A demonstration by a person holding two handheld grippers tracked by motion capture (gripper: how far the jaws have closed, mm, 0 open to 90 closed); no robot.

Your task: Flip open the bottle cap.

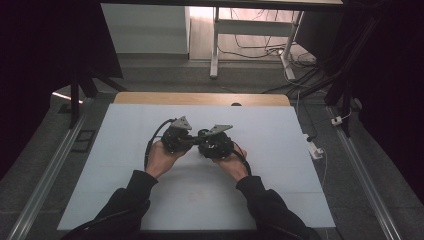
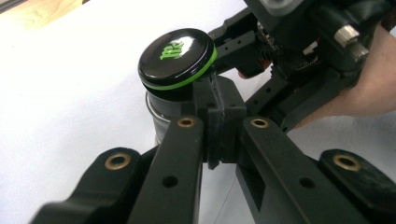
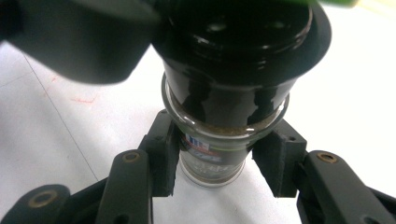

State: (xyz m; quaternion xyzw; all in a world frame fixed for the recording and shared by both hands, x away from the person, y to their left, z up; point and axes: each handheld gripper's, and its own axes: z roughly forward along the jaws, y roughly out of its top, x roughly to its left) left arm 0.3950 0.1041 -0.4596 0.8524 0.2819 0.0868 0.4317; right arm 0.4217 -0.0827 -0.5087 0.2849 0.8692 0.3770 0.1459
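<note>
Small glass jar [image 3: 212,156] with a printed label, a black upper section and a glossy black round lid with a green rim and green logo [image 2: 176,58] sits between our two grippers, above the middle of the white table surface [image 1: 125,200]. Our right gripper [image 3: 212,163] has its jaws pressed against the glass body from both sides, so it holds the jar. Our left gripper [image 2: 219,126] has its jaws shut with the pads together, right beside the lid's edge; we cannot tell if it pinches the rim or only touches it. Risk as we judge it: the smooth glass could turn or slip in the right grip if the lid is forced, and the lid could pop off and spill the contents. Wooden table edge [image 1: 200,98] beyond, then grey floor, white desk legs [image 1: 215,50], loose cables [image 1: 260,50], dark room.
</note>
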